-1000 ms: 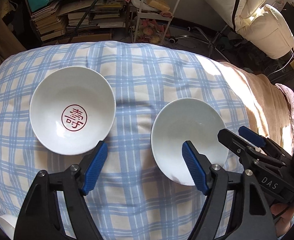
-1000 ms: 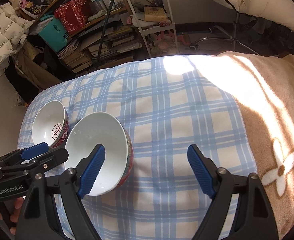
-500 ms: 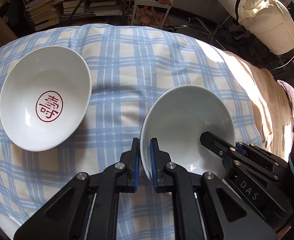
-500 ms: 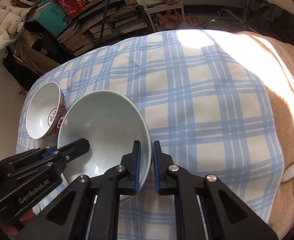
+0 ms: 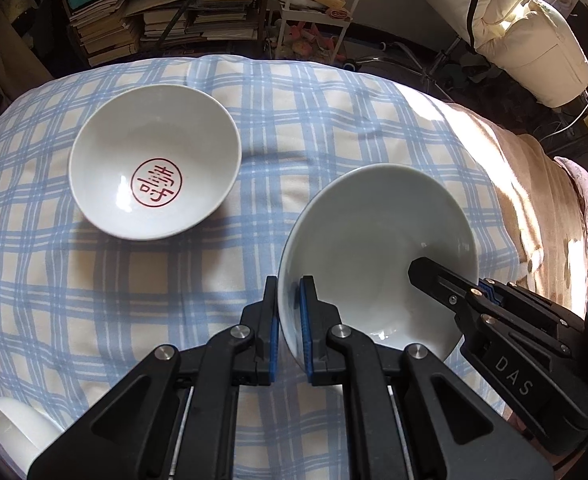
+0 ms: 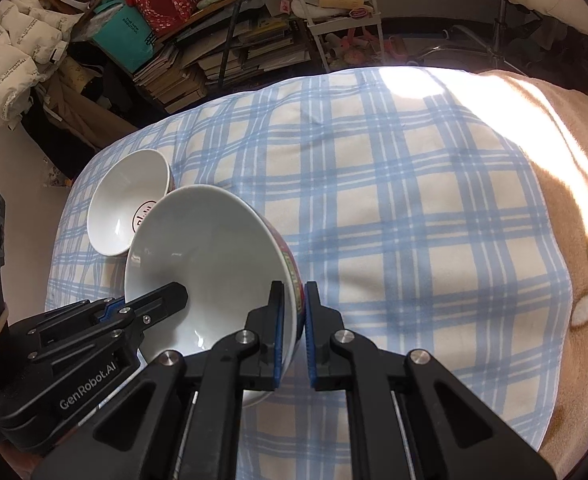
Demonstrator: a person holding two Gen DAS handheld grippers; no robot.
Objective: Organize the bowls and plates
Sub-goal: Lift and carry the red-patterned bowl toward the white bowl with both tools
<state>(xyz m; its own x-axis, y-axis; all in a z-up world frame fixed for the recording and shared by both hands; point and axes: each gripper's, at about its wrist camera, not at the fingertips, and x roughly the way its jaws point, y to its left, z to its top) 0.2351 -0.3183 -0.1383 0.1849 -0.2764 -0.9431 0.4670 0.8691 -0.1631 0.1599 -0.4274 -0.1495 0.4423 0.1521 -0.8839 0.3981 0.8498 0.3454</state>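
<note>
A plain white bowl (image 5: 373, 248) with a red and green patterned outside (image 6: 294, 276) is gripped from both sides above the blue checked blanket (image 5: 254, 100). My left gripper (image 5: 288, 312) is shut on its left rim, one pad inside and one outside. Across from it, my right gripper (image 6: 294, 308) is shut on the right rim the same way. Each gripper shows in the other's view: the right gripper (image 5: 473, 286) and the left gripper (image 6: 130, 302). A second white bowl with a red round stamp (image 5: 154, 160) sits to the left; the held bowl partly covers this stamped bowl (image 6: 122, 200) in the right wrist view.
The rim of another white dish (image 5: 10, 428) shows at the lower left corner. A tan blanket (image 6: 573, 184) with a flower patch covers the right side in bright sun. Stacked books and shelves (image 5: 166, 20) and a white rack (image 6: 333, 12) stand beyond the far edge.
Both grippers went from open beside the plain bowl to shut on its opposite rims. Since then the bowl has tilted and come closer to the stamped bowl.
</note>
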